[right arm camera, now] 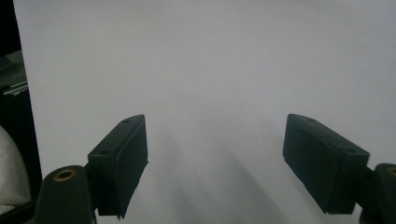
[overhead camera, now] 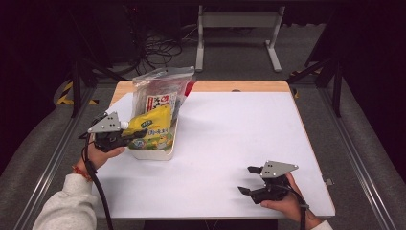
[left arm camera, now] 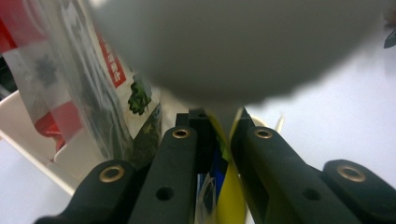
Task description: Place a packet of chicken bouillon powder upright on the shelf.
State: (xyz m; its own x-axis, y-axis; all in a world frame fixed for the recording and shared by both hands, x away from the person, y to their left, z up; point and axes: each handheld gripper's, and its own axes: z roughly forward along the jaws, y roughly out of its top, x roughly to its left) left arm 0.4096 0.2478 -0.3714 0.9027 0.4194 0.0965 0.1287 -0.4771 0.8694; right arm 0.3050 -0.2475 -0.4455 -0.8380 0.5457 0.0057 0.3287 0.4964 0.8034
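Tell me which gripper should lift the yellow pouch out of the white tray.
Left. The left gripper is already shut on the yellow pouch lying in the white tray, as the left gripper view confirms. The right gripper sits open on bare table, far from the tray.

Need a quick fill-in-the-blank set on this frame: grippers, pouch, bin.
1. The left gripper is shut on the edge of a ____ plastic pouch.
2. That pouch lies in a white rectangular plastic ____, beside a clear bag standing in it.
3. The right gripper has its jaws ____ and holds nothing.
4. It hovers over the ____ table mat.

Missing words: yellow; bin; open; white
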